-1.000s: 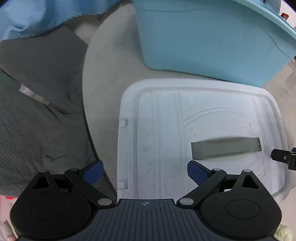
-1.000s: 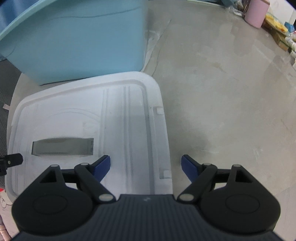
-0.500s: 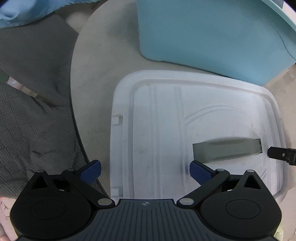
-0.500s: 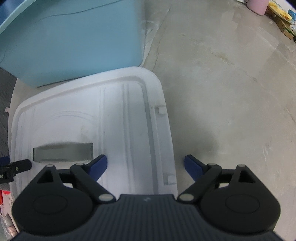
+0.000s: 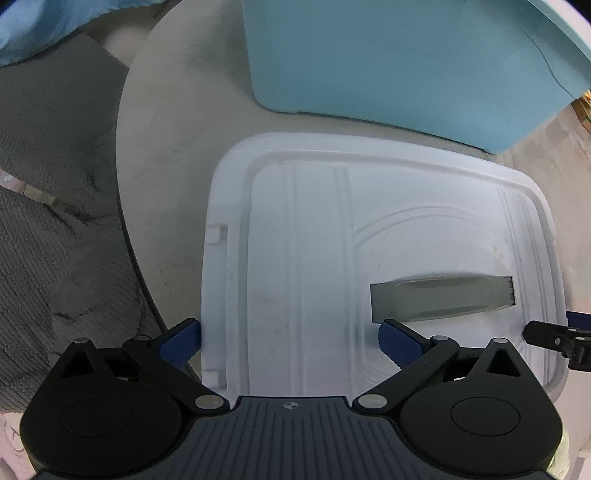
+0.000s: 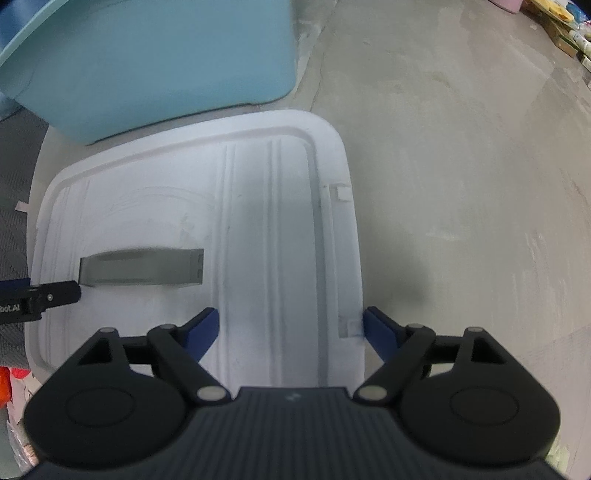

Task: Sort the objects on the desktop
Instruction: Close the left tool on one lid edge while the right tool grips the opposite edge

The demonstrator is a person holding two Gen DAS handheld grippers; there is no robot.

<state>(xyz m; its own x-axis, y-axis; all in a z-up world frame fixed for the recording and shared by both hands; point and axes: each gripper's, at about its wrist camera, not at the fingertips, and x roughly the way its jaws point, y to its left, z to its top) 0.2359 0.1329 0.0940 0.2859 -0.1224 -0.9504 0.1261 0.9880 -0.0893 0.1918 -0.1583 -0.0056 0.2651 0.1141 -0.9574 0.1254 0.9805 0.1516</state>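
A white plastic lid (image 5: 306, 236) with a grey recessed handle (image 5: 439, 295) lies flat on the floor in front of a light blue storage bin (image 5: 399, 55). It also shows in the right wrist view (image 6: 258, 206), with the handle (image 6: 142, 266) and the bin (image 6: 155, 55). My left gripper (image 5: 290, 338) is open and straddles the lid's left edge. My right gripper (image 6: 291, 326) is open and straddles the lid's right edge. Each gripper's tip shows at the edge of the other's view.
A grey textured rug (image 5: 44, 229) lies to the left, with blue cloth (image 5: 37, 22) above it. Bare concrete floor (image 6: 461, 166) spreads to the right. Small boxes and packets (image 6: 561, 26) sit at the far right. Colourful packaging (image 6: 11, 384) lies at the lower left.
Both grippers have come down and in toward the lid. The left one moved right so its fingers bracket the left edge; the right one now brackets the right edge.
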